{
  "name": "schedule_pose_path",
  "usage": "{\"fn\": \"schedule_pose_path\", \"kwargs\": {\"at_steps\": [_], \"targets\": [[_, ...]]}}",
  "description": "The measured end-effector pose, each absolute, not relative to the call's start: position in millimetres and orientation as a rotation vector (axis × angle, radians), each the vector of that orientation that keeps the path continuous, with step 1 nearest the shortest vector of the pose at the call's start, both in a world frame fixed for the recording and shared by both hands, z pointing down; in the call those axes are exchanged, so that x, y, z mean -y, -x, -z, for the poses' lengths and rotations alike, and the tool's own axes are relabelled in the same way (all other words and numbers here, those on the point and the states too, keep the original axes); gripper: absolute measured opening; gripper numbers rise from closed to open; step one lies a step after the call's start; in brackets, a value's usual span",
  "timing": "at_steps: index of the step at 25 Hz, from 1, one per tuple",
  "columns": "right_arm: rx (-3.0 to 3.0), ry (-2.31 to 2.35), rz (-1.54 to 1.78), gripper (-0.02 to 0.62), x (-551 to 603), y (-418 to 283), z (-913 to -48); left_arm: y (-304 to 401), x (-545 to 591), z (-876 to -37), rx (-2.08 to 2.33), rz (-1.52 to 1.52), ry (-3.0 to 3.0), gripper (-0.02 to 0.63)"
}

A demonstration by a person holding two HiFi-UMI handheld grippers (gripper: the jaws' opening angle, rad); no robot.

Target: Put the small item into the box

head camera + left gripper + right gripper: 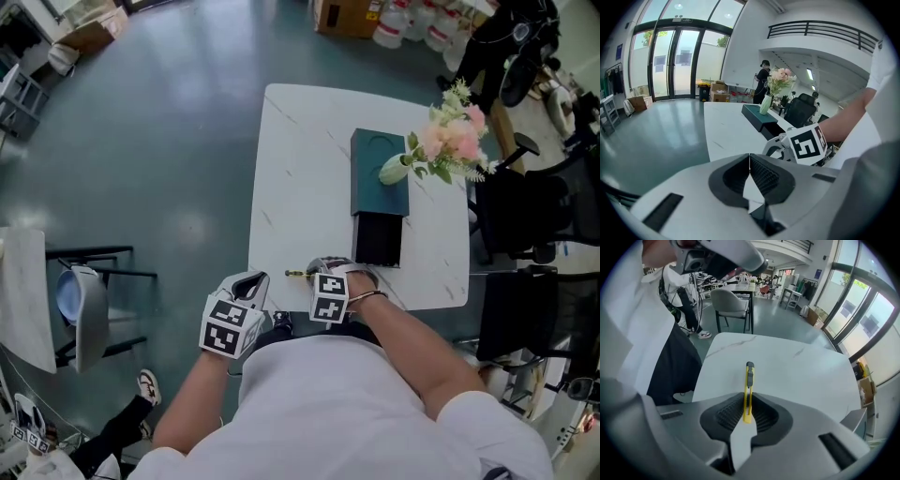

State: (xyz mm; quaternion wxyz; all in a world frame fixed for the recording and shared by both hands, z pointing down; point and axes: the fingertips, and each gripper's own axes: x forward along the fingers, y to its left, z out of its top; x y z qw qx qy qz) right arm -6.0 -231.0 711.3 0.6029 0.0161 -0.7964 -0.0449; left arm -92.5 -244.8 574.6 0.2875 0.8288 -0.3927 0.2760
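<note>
The right gripper [748, 414] holds a yellow utility knife [748, 385] clamped between its fingers, just over the near edge of a white table [300, 178]. The left gripper [750, 172] has its fingers pressed together on nothing. A dark green box [379, 173] lies farther along the table.

Low centre of the head view: the right gripper [317, 273] covers most of the yellow utility knife [292, 274] (only a tip shows); just above right, the black box [378, 240] is too dark inside to read
</note>
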Motion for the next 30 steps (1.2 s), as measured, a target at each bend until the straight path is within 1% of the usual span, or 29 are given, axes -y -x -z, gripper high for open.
{"fn": "schedule_pose_path", "kwargs": {"at_steps": [9,16,21,26,30], "targets": [[1.954,-0.178,0.112,0.063,256,-7,-657,64,265,-569,0.994,-0.767,-2.267,0.017],[1.966,-0.314,0.134,0.061,287,-54,-629,37,285,-566,0.977,-0.779,-2.298,0.017],[1.931,-0.418,0.093,0.060,311,-102,-630,13,289,-566,0.951,-0.792,-2.317,0.017],[1.848,-0.521,-0.014,0.060,331,-152,-649,-2,288,-566,0.945,-0.799,-2.314,0.017],[1.797,-0.573,-0.089,0.060,337,-175,-663,-3,287,-565,0.965,-0.811,-2.294,0.017]]}}
